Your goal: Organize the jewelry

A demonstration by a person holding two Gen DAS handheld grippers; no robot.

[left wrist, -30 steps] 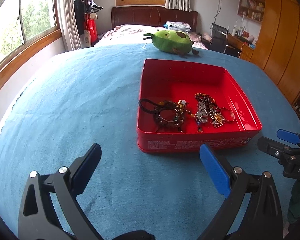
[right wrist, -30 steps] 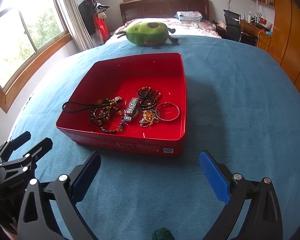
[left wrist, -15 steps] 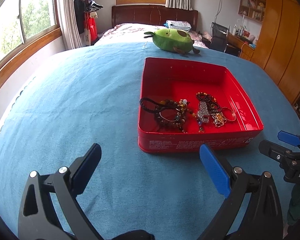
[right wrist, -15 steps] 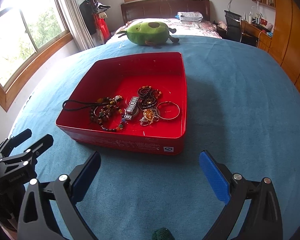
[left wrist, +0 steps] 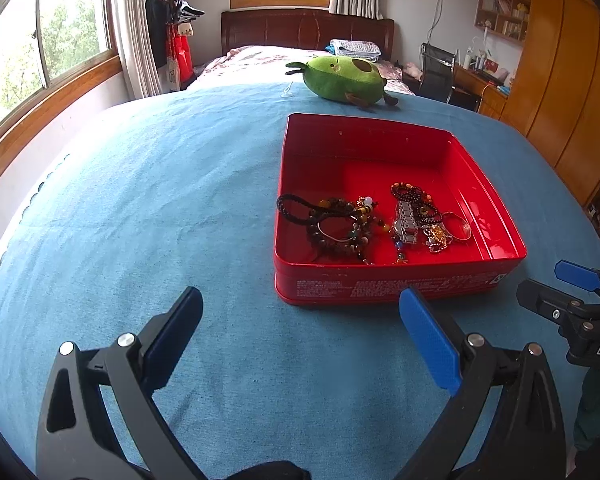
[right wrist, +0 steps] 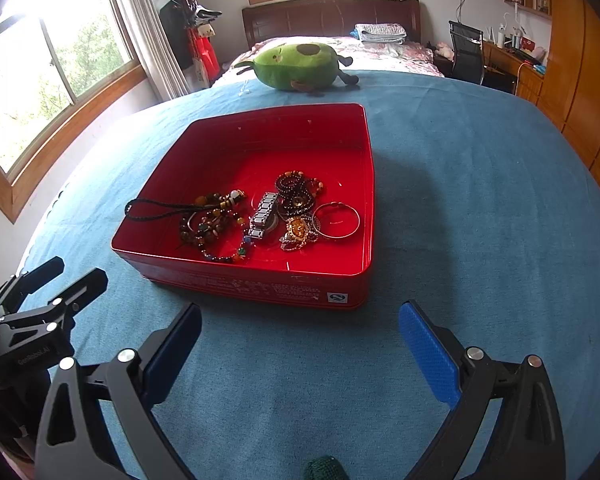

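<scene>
A red tin box (left wrist: 380, 288) (right wrist: 260, 280) sits on the blue cloth and holds the jewelry: a beaded bracelet pile with a black cord (left wrist: 336, 224) (right wrist: 212, 224), a metal watch band (left wrist: 406, 224) (right wrist: 264, 216), dark bead strands (right wrist: 296, 192), a gold pendant (right wrist: 298, 230) and a silver bangle (left wrist: 456, 226) (right wrist: 336, 220). My left gripper (left wrist: 300, 332) is open and empty, in front of the box's near left side. My right gripper (right wrist: 300, 344) is open and empty, in front of the box's near wall. Each gripper shows at the edge of the other's view.
A green avocado plush toy (left wrist: 348, 78) (right wrist: 296, 66) lies beyond the box at the cloth's far edge. A bed, a window wall on the left and wooden wardrobes on the right surround the cloth-covered surface (left wrist: 140, 200).
Both views have drawn slightly back and down; the box sits a little farther up in each frame. Both grippers stay open and empty.
</scene>
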